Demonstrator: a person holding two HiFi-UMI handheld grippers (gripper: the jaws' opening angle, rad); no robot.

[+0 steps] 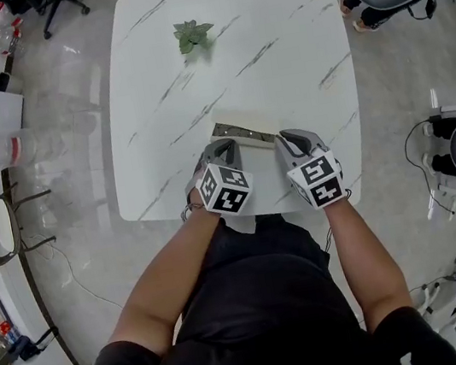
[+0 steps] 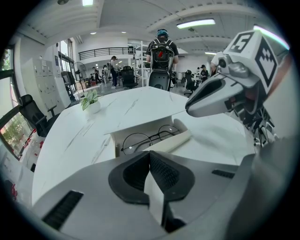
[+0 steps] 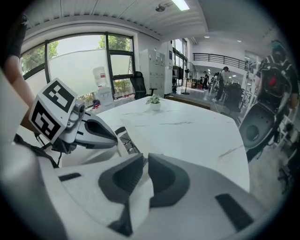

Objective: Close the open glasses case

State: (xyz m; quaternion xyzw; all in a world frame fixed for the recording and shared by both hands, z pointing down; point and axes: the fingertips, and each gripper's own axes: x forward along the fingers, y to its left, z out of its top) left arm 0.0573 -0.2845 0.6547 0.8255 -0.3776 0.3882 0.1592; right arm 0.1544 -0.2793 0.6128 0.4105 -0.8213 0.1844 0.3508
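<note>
As seen from the head camera: white glasses case lying open on the marbled white surface, close to the near edge, with its lid folded back on the far side. Left gripper just beside the case's left end and right gripper just beside its right end, both low and pointed away from the person. Contact between either gripper and the case not discernible. Small potted plant well beyond the case, toward the far edge.

As seen along the left gripper: fingers pressed together, with nothing held. Directly ahead of them, the case interior, with round black-rimmed spectacles lying inside. Right gripper to the right of the case, its tips above the case's right end.

As seen along the right gripper: fingers all but together, only a thin slit between them, with nothing held. Case only partly visible to the left of those fingers. Left gripper on the case's far side.
</note>
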